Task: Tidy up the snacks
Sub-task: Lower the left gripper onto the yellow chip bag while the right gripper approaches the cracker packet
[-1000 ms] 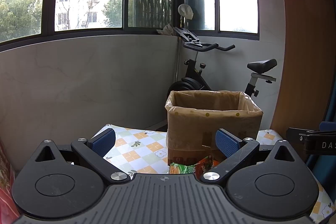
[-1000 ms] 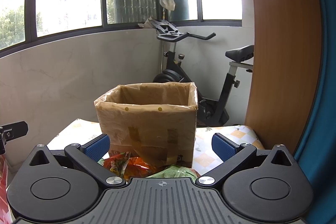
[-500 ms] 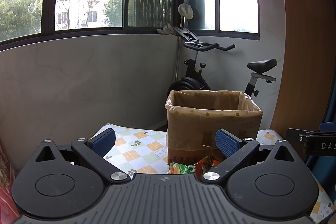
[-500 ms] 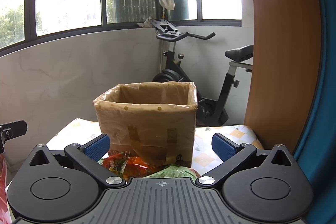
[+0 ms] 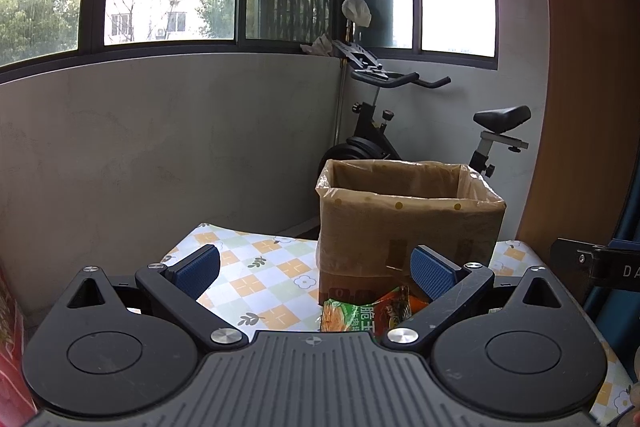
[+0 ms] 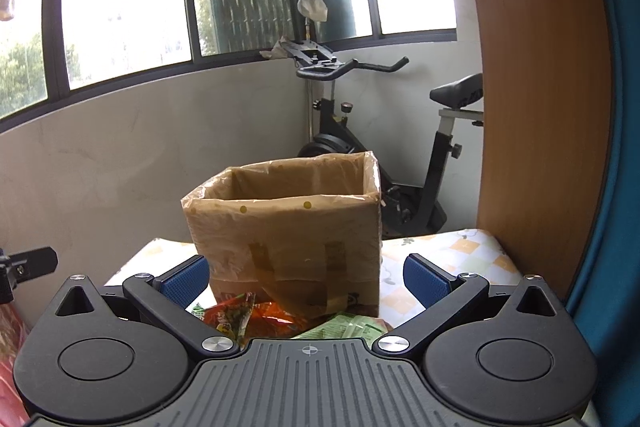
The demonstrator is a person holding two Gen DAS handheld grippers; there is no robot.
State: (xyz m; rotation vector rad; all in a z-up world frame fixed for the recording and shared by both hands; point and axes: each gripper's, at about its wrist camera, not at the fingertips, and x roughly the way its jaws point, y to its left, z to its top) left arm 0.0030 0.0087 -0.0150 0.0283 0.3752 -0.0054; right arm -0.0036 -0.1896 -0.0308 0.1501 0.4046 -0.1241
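Observation:
A cardboard box lined with a clear plastic bag stands on the checked tablecloth; the right wrist view has the same box straight ahead. Snack packets lie at its near foot: a green packet and an orange-red packet, seen again as the orange-red packet and the green packet. My left gripper is open with nothing between its blue pads, left of the box. My right gripper is open too, framing the box's lower front.
An exercise bike stands behind the table by the grey wall under the windows. A wooden panel rises at the right. Something red shows at the left edge. The other gripper's black body sits at the right.
The right wrist view has tilted and risen slightly, so the box now sits a little left and slanted. The left gripper has stayed put. Both jaws remain open.

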